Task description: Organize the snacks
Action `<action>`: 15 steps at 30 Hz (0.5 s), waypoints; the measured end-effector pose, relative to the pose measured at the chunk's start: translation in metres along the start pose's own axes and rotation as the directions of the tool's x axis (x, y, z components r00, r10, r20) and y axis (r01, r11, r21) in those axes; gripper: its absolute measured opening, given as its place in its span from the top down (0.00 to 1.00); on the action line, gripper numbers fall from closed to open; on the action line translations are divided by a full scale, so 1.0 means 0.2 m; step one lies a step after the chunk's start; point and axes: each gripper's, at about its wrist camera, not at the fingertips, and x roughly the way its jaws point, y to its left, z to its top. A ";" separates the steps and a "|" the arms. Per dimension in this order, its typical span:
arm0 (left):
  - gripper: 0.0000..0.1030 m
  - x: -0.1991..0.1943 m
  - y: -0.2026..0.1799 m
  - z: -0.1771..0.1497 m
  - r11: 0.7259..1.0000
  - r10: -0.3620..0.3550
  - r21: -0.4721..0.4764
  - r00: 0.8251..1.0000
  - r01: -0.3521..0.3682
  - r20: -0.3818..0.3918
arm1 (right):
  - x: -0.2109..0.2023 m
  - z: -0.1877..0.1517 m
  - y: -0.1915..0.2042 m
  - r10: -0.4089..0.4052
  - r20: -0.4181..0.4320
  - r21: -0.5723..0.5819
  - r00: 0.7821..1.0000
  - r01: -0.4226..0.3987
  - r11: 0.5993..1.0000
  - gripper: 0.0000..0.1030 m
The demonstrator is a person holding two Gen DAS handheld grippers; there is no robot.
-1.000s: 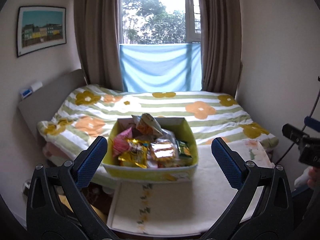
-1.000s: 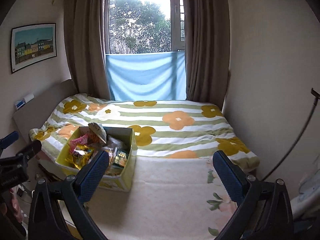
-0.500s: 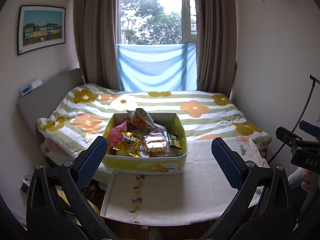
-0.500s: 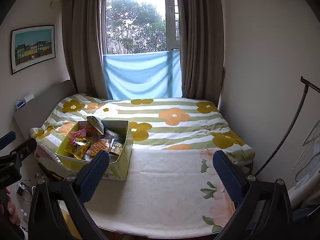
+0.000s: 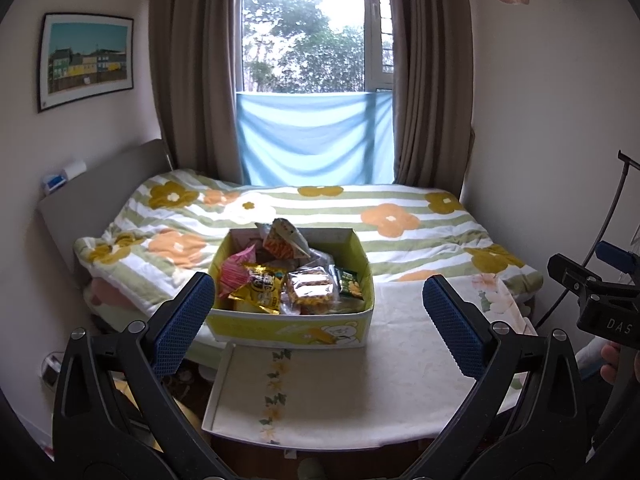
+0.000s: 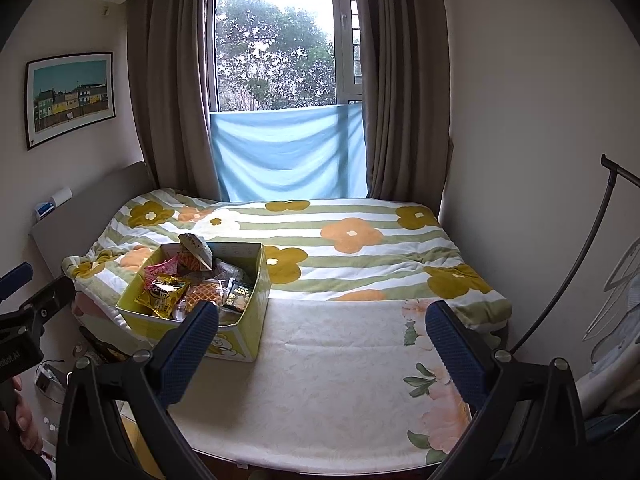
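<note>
A yellow cardboard box full of snack packets stands at the left end of a cloth-covered table, against the bed. Inside lie a gold packet, a pink packet, a clear waffle packet and a dark green packet. My left gripper hangs open, back from the box, with nothing between its fingers. My right gripper is open too, over the table to the right of the box. Each gripper's side shows at the edge of the other's view.
A bed with a striped flower quilt lies behind the table, under a window with brown curtains. A grey headboard is at the left, a wall at the right. A black stand pole leans at the right. A hand holds the right gripper.
Both grippers have pulled back from the box and table, so the box looks smaller and more of the tabletop shows. Both stay open and nothing was taken hold of.
</note>
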 end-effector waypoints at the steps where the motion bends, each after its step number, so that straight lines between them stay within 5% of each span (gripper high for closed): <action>1: 0.00 0.00 0.00 0.00 1.000 0.000 -0.001 1.000 0.000 0.000 | 0.00 0.00 0.00 -0.003 -0.001 -0.002 1.000 0.003 1.000 0.00; 15: 0.00 0.01 0.00 0.01 1.000 0.003 0.002 1.000 -0.003 -0.011 | 0.01 0.01 0.00 -0.012 -0.002 0.013 1.000 0.012 1.000 0.00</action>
